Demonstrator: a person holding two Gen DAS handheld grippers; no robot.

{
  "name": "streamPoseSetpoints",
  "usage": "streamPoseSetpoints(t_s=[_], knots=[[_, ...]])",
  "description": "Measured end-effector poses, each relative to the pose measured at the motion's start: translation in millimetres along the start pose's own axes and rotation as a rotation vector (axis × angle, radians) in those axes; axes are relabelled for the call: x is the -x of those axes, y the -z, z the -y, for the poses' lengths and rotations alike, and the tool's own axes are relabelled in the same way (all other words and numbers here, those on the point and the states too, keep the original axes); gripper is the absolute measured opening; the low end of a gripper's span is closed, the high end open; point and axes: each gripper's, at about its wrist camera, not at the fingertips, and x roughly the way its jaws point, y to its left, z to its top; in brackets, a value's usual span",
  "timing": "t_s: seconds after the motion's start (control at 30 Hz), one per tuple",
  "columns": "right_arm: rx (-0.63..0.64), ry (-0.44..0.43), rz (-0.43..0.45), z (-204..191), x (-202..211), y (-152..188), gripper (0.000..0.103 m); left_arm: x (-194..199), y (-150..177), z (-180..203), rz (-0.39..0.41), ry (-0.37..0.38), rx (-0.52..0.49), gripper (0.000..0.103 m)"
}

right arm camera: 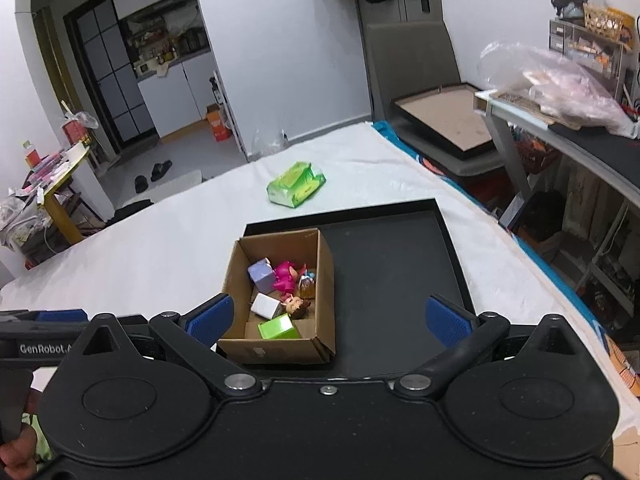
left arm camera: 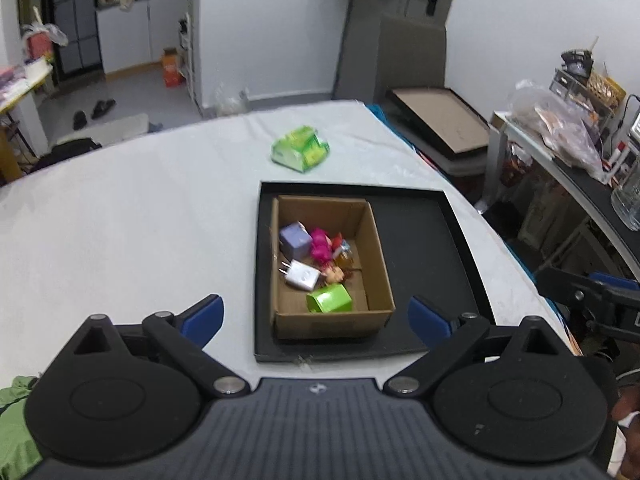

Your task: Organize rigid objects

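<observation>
A brown cardboard box (left arm camera: 380, 256) (right arm camera: 326, 276) stands in the left part of a black tray (left arm camera: 424, 248) (right arm camera: 392, 264) on the white table. Inside lie a lilac box (left arm camera: 295, 239) (right arm camera: 262, 273), a pink toy (left arm camera: 321, 246) (right arm camera: 287, 274), a white charger plug (left arm camera: 302, 275) (right arm camera: 267, 305), a small doll (left arm camera: 335, 275) (right arm camera: 297, 305), a small amber bottle (left arm camera: 345, 255) (right arm camera: 307, 285) and a green box (left arm camera: 329, 298) (right arm camera: 279, 327). My left gripper (left arm camera: 316, 320) is open and empty, near the box's front wall. My right gripper (right arm camera: 329, 320) is open and empty, above the tray's near side.
A green tissue pack (left arm camera: 300, 149) (right arm camera: 296, 184) lies on the white table beyond the tray. A chair with a framed board (left arm camera: 440, 120) (right arm camera: 448, 120) and a cluttered desk (left arm camera: 580, 152) (right arm camera: 560, 120) stand to the right. The table edge (left arm camera: 500, 232) runs down the right.
</observation>
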Motion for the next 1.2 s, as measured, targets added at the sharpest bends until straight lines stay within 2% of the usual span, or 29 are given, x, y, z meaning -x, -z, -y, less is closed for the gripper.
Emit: streamPoseSetpoints(t_s=[0.37,0.63,1.2], knots=[[0.042,-0.026,0.040,-16.2,36.6,12.3,0.103,34.1,13.5,-0.9,0.035,0.028,-0.023,0.098],[0.038,-0.019,0.070,-18.7,56.4,16.9,0.103,61.0,16.4,0.9,0.089,0.038,-0.044,0.098],[0.039,-0.003,0.083,-22.5,69.2,26.4,0.103,73.7,30.4,11.2,0.104,0.042,-0.089,0.098]])
